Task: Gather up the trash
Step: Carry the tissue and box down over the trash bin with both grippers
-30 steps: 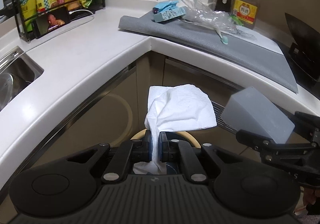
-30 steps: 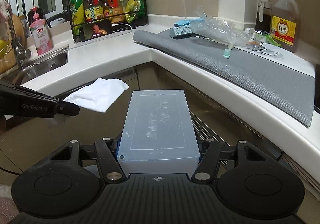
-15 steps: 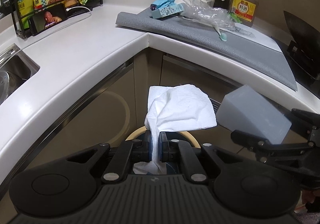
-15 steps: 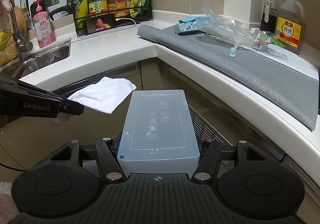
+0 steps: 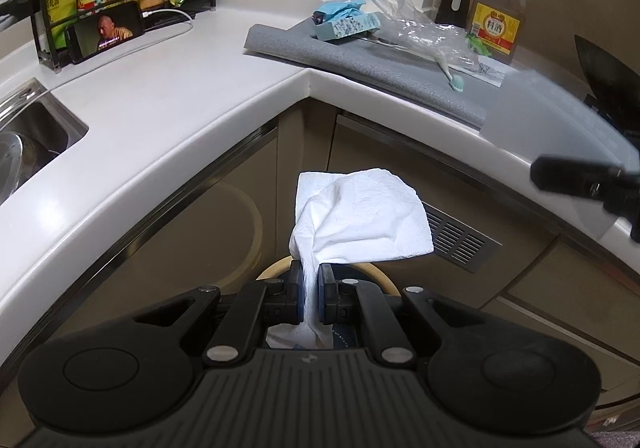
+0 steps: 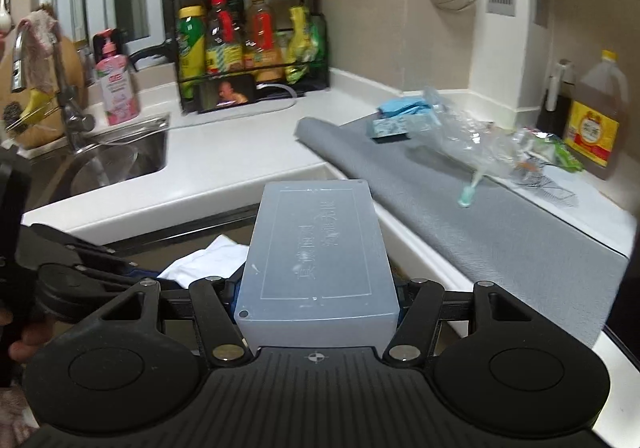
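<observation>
My left gripper (image 5: 309, 280) is shut on a crumpled white tissue (image 5: 360, 220), held in front of the cabinet corner above a round wooden-rimmed bin (image 5: 276, 267). My right gripper (image 6: 318, 288) is shut on a translucent grey plastic box (image 6: 320, 240), held near counter height. In the left wrist view the box (image 5: 552, 120) shows blurred at the right. The tissue (image 6: 204, 264) and the left gripper (image 6: 80, 272) show low in the right wrist view. More trash lies on the grey mat (image 5: 400, 68): a blue packet (image 5: 340, 8), a clear plastic bag (image 5: 416, 28), a toothbrush (image 5: 450, 70).
A white L-shaped counter (image 5: 160, 96) wraps the corner, with a steel sink (image 6: 120, 156) at the left. A black rack of bottles (image 6: 240, 44) and a phone (image 6: 226, 92) stand at the back. An oil jug (image 6: 596, 116) stands at the right wall.
My right gripper has risen with the box, which now sits higher and further right in the left wrist view. The left gripper still holds the tissue in the same place.
</observation>
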